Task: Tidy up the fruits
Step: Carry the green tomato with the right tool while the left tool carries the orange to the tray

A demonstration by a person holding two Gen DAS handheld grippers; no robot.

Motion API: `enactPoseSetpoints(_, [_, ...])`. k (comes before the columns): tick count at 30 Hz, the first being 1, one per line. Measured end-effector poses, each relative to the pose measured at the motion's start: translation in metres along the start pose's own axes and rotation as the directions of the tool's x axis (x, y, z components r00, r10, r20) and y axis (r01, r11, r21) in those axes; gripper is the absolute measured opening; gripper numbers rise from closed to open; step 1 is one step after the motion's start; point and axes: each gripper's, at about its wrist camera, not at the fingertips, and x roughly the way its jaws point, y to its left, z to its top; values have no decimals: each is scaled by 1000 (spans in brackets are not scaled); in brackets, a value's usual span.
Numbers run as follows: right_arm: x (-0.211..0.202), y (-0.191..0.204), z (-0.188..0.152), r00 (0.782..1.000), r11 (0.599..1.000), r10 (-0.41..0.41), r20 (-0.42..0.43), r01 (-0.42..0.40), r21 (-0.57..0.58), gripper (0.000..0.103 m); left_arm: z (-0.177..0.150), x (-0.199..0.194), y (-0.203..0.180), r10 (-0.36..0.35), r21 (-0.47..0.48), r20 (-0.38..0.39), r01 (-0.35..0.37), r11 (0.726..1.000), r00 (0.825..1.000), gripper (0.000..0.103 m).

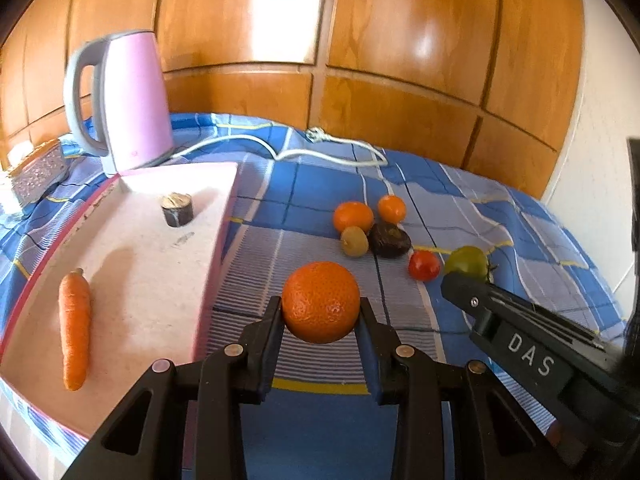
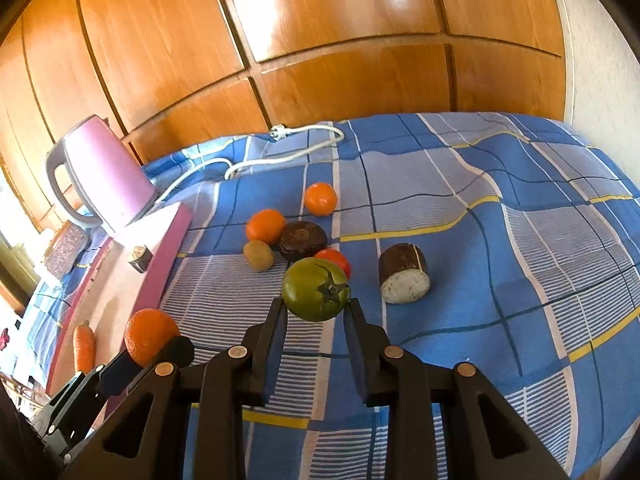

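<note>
The left gripper [image 1: 321, 314] clamps a large orange [image 1: 321, 302] above the checked cloth [image 1: 500, 216], its lower half hidden between the jaws. The right gripper [image 2: 316, 307] pinches a green tomato [image 2: 315, 289], calyx facing the camera, and reaches in from four o'clock in the left view. At nine o'clock, a carrot [image 1: 74, 326] lies lengthwise on the pink board [image 1: 160, 264], tip toward six.

I was working in a home: glossy wooden wardrobe doors [image 2: 320, 40] filled the upper frame, a checked bedsheet [image 2: 500, 240] below.
</note>
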Motion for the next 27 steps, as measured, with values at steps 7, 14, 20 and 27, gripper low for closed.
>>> enactPoseSetpoints(7, [-5, 12, 1, 999, 999, 32, 35, -31, -35, 30, 3, -6, 7, 20, -32, 36, -19, 999, 999, 35])
enactPoseSetpoints(14, [-9, 23, 2, 996, 996, 49, 71, -44, -74, 30, 6, -15, 14, 64, -58, 88, -59, 997, 994, 35])
enactPoseSetpoints(20, [-12, 36, 3, 991, 992, 91, 98, -81, -97, 30, 11, -27, 27, 104, -110, 143, -89, 990, 984, 36])
enactPoseSetpoints(27, [-10, 57, 4, 985, 986, 144, 92, -135, -101, 30, 10, -39, 49, 181, -196, 156, -149, 969, 971, 36])
